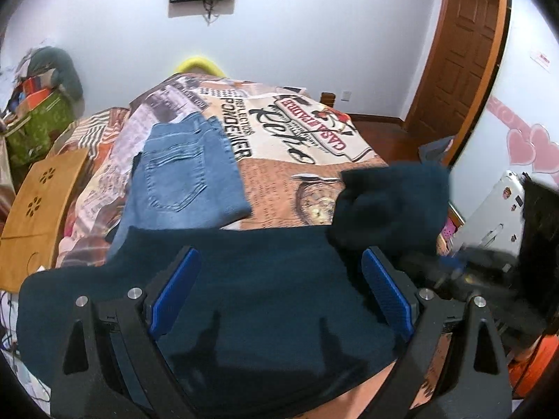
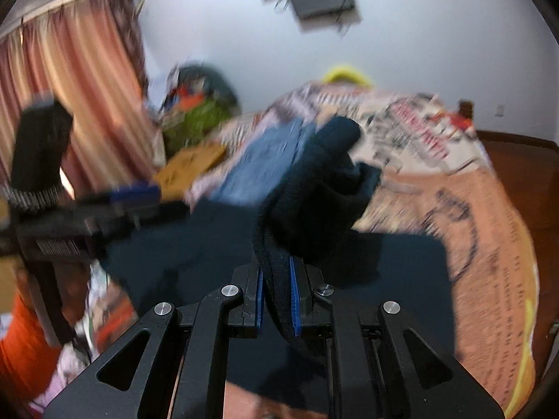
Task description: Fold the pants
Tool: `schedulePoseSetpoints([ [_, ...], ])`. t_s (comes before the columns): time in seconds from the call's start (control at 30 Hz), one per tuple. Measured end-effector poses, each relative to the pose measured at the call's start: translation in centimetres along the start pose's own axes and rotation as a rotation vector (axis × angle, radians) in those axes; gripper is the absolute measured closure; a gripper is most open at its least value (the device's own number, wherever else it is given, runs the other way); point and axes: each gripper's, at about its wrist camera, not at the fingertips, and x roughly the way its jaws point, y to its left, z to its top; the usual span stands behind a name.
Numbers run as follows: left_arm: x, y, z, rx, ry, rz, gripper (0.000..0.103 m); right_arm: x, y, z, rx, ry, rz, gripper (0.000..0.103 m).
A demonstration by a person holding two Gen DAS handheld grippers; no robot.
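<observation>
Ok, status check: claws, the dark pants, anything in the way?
Right claw shut on dark pants, fold lifted. Left claw open above them. Folded jeans lie beyond on the bed, not blocking.

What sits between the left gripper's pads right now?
Only the dark pants, spread flat under the open left gripper; its pads aren't pinching them. The left wrist view shows it.

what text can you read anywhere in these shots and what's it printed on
"Retro": large script on the bedspread, seen upside down.
"CASA REPAINTED": red banner on the same cover, roughly legible.
"REFLECTIONS" above a bolder word like "PONDEMER": black print, second word uncertain.
Smaller print on the cover: too small.
Wall sticker: unreadable.
Right wrist view: blurred, nothing legible.
</observation>
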Motion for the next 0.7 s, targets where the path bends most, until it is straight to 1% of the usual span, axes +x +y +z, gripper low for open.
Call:
schedulePoseSetpoints([
  [0.13, -0.1, 1.1, -0.6, -0.019, 0.004, 0.011, 0.008, 2.7, 0.7, -2.1, -0.044, 0.114, 0.003, 0.089],
  [0.23, 0.1, 1.6, -0.8, -0.028, 0.011, 0.017, 0.008, 3.8, 0.5, -3.5, -0.047, 0.187, 0.002, 0.086],
  [0.33, 0.6, 1.5, -0.6, -0.028, 0.020, 0.018, 0.008, 3.7, 0.7, -3.5, -0.063, 0.219, 0.007, 0.081],
  [0.4, 1.3, 1.1, -0.3, -0.016, 0.032, 0.013, 0.008, 3.2, 0.5, -3.2, -0.047, 0.229, 0.046, 0.067],
  [0.47, 2.0, 0.4, 0.2, 0.003, 0.039, 0.008, 0.008, 2.1, 0.7, -2.8, -0.050, 0.214, 0.077, 0.066],
  [0.57, 3.4, -1.0, 1.1, 0.033, 0.053, -0.017, 0.008, 0.4, 0.9, -2.0, -0.088, 0.167, 0.064, 0.065],
  [0.63, 4.8, -2.0, 1.4, 0.047, 0.082, -0.030, 0.008, -0.5, 0.2, -1.5, -0.093, 0.135, 0.041, 0.065],
  [0.67, 5.5, -2.4, 1.4, 0.059, 0.096, -0.030, 0.008, -0.9, -0.3, -1.3, -0.098, 0.118, 0.014, 0.062],
  [0.7, 6.2, -3.0, 1.3, 0.078, 0.109, -0.025, 0.008, -1.1, -0.8, -1.0, -0.102, 0.107, -0.009, 0.057],
])
